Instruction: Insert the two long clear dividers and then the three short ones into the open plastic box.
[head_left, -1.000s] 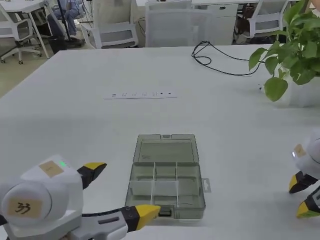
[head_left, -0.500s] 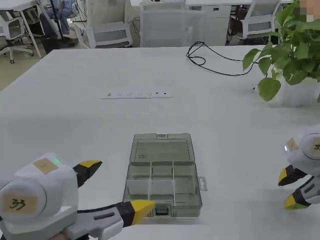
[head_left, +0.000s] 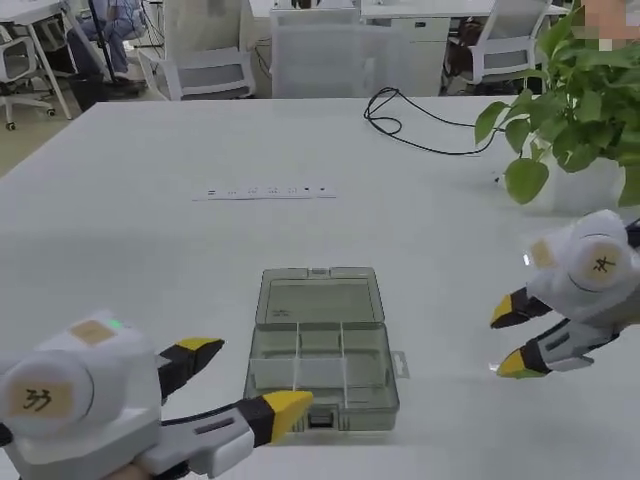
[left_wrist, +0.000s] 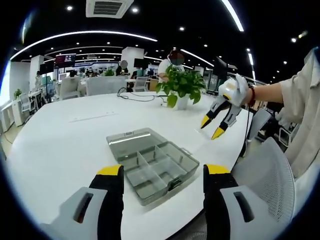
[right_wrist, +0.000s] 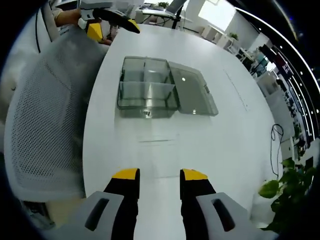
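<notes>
The open plastic box (head_left: 320, 352) lies near the table's front edge, its lid (head_left: 318, 300) folded flat behind it. Clear dividers (head_left: 300, 374) stand inside it and split it into several compartments (left_wrist: 152, 162) (right_wrist: 145, 87). My left gripper (head_left: 243, 378) is open just left of the box's front corner, with nothing between its jaws (left_wrist: 163, 170). My right gripper (head_left: 510, 338) hangs open and empty to the right of the box (left_wrist: 215, 125) (right_wrist: 159, 175). A faint clear strip (right_wrist: 159, 141) seems to lie on the table between the right gripper and the box.
A white power strip (head_left: 265, 191) lies further back, with a black cable (head_left: 400, 115) beyond it. A potted plant (head_left: 580, 110) stands at the right edge. Office chairs (head_left: 205, 60) line the far side. A mesh chair (right_wrist: 45, 115) sits by the near edge.
My right gripper has risen and moved left toward the box. The left gripper has stayed beside the box's front left corner. The head camera has shifted a little.
</notes>
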